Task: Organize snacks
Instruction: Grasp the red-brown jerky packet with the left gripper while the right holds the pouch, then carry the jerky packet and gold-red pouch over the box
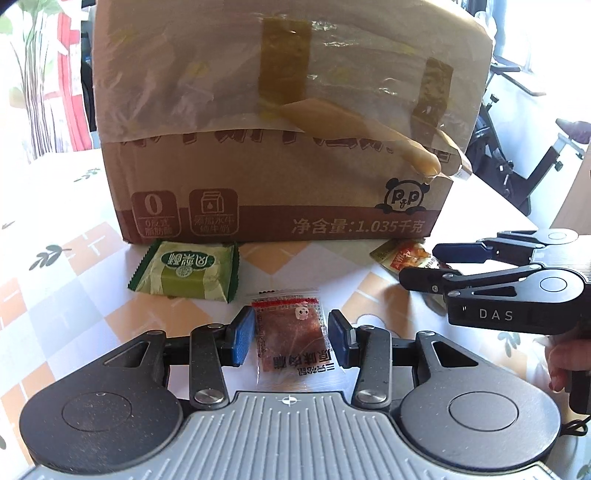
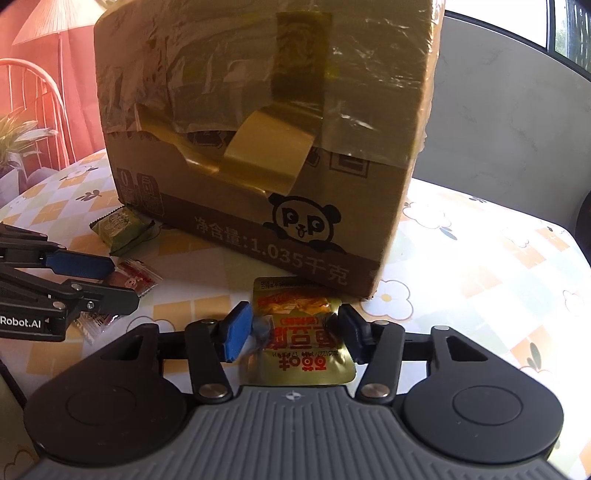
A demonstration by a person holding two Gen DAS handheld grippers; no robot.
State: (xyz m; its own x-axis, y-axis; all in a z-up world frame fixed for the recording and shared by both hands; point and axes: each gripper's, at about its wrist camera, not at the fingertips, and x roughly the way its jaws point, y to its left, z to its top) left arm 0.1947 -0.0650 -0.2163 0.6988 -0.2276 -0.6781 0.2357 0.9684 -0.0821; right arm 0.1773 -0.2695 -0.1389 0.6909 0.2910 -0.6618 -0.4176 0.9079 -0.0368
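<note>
On a table covered with a flower-and-diamond patterned cloth, three small wrapped snacks lie in front of a large cardboard box patched with peeling tape. Nearest the left gripper is a clear packet of dried meat with a red band; it sits between the blue pads, which stand narrowly apart and seem to touch its side edges, though whether they press is hard to tell. The right gripper straddles a gold foil pouch lying just at the box's lower corner; its pads meet the pouch's crumpled sides, so it looks gripped. A green packet lies loose beside the box's front edge, left of the others. All three snacks look light, thin and soft, with slick, crinkly wrappers that probably slip or buckle under a squeeze; the flat sealed margins, or the firmer middle of each, seem the safest places to hold. The left view shows the right gripper from the side with part of a hand on its handle, and an exercise machine beyond the table. Only the right view shows the foil pouch fully, the box's far corner and a lamp behind.
</note>
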